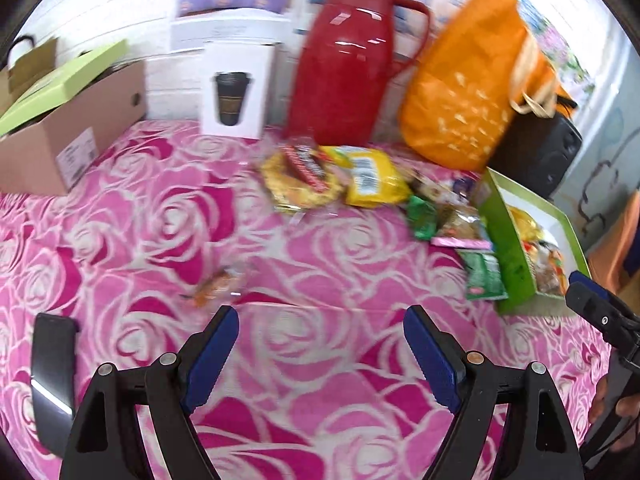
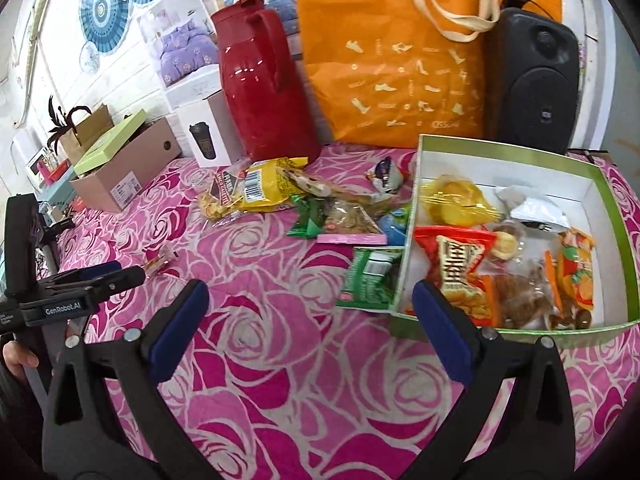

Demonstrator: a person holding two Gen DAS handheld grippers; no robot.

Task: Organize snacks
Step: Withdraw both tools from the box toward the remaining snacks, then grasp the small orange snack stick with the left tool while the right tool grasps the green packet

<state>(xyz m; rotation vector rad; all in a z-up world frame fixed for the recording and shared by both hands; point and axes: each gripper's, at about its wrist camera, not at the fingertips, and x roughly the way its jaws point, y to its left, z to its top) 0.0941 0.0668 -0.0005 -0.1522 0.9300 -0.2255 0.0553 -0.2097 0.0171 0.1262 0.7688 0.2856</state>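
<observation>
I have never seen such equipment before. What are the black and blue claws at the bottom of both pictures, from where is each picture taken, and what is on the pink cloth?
The claws are two-finger grippers that a person holds, one in each hand; no robot arm is present. Each carries a fisheye camera looking forward along its fingers. One picture comes from the left gripper, the other from the right gripper. Both are open and hold nothing. On the rose-patterned cloth lies a pile of loose snack packets, beside a green box that already has several snacks in it. One small wrapped sweet lies apart. Behind stand a red jug, an orange bag and a black speaker.
</observation>
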